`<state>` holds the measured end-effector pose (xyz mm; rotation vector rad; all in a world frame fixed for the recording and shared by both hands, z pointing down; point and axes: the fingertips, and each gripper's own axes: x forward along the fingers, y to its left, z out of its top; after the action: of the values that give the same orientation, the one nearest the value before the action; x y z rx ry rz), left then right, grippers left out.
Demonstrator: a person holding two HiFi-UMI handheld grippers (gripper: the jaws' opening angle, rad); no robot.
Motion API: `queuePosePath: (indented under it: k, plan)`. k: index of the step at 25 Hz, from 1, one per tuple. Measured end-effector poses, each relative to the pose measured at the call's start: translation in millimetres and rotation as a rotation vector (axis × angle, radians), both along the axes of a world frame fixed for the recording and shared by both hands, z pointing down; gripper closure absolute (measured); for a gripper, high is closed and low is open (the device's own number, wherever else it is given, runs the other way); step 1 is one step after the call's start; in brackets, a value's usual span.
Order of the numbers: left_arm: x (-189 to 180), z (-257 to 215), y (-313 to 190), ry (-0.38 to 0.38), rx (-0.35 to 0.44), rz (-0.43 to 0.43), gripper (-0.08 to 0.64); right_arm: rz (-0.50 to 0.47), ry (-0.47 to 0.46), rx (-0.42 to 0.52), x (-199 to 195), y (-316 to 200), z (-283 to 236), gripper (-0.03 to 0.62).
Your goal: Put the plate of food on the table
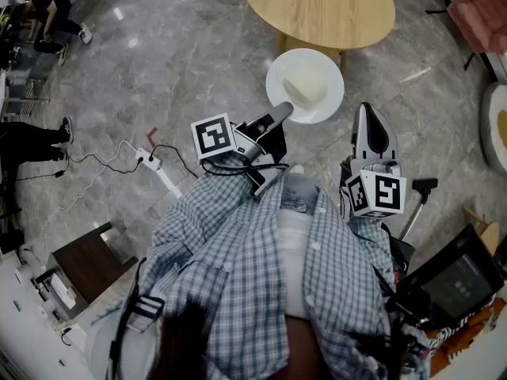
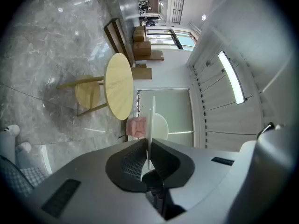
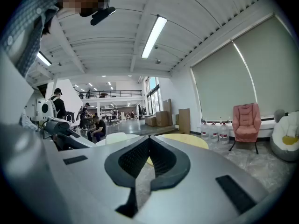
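A white plate (image 1: 305, 85) with a pale piece of food on it hangs over the grey floor, just short of the near edge of the round wooden table (image 1: 317, 6). My left gripper (image 1: 283, 115) is shut on the plate's near rim. In the left gripper view the plate (image 2: 152, 118) shows edge-on between the jaws of that gripper (image 2: 149, 146), with the table (image 2: 119, 85) beyond it. My right gripper (image 1: 372, 129) is held to the right of the plate, apart from it. It (image 3: 149, 140) is shut on nothing, and the table (image 3: 187, 139) lies ahead of it.
A pink armchair (image 1: 483, 10) stands at the far right. A power strip with cables (image 1: 150, 161) lies on the floor at left, near a dark wooden box (image 1: 87, 264). People (image 1: 32, 141) stand at the left edge. Water bottles (image 3: 212, 130) line the far wall.
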<state>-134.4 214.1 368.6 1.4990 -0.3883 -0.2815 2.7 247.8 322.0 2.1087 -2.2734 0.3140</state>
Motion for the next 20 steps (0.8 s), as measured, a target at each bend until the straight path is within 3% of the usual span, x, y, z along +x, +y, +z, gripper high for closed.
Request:
queuePosePath:
  k: [20]
  plan:
    - [-5.3,4.1,-5.2,-0.01,0.001,-0.042,0.54,-0.015,-0.02,-0.019,3.9,-4.6,10.1,0.584]
